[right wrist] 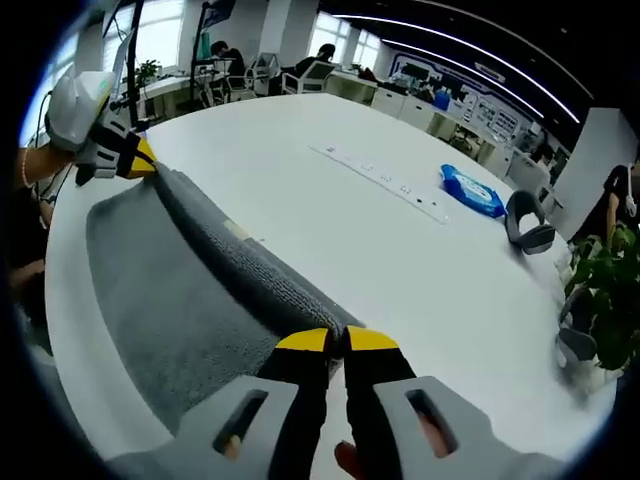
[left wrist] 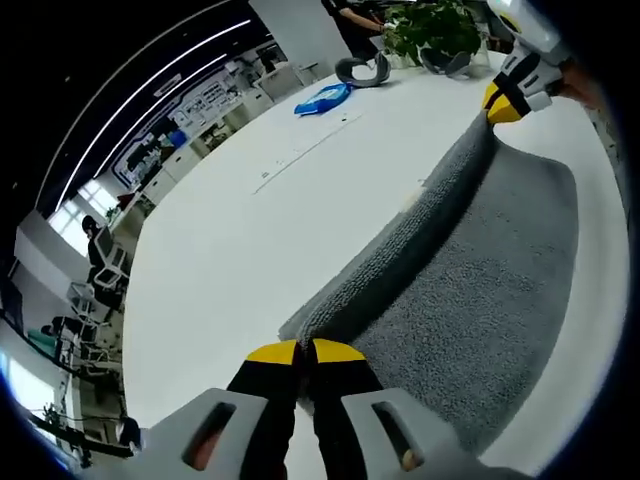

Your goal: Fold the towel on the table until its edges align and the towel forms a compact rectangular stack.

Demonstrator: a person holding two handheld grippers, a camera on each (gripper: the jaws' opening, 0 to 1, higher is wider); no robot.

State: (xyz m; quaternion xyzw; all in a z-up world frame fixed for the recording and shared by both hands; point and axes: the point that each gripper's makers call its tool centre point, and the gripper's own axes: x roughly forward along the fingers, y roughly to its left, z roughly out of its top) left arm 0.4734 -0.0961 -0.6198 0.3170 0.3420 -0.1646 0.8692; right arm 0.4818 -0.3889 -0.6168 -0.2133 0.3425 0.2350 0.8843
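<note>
A grey towel (left wrist: 480, 270) lies on the white table (left wrist: 250, 230), its far edge lifted into a taut ridge between both grippers. My left gripper (left wrist: 305, 352) is shut on one end of that raised edge at the bottom of the left gripper view. The right gripper (left wrist: 503, 108) shows at the top right there, pinching the other end. In the right gripper view, my right gripper (right wrist: 336, 342) is shut on the towel (right wrist: 170, 290) edge, and the left gripper (right wrist: 140, 158) holds the far end at the upper left. The rest of the towel rests flat toward the table's near edge.
A blue packet (left wrist: 322, 98) (right wrist: 472, 190), a grey headset-like object (left wrist: 362, 72) (right wrist: 528, 225) and a potted plant (left wrist: 432, 30) (right wrist: 605, 290) stand at the table's far side. A power strip (right wrist: 385, 180) runs along the tabletop. Office desks and people sit beyond.
</note>
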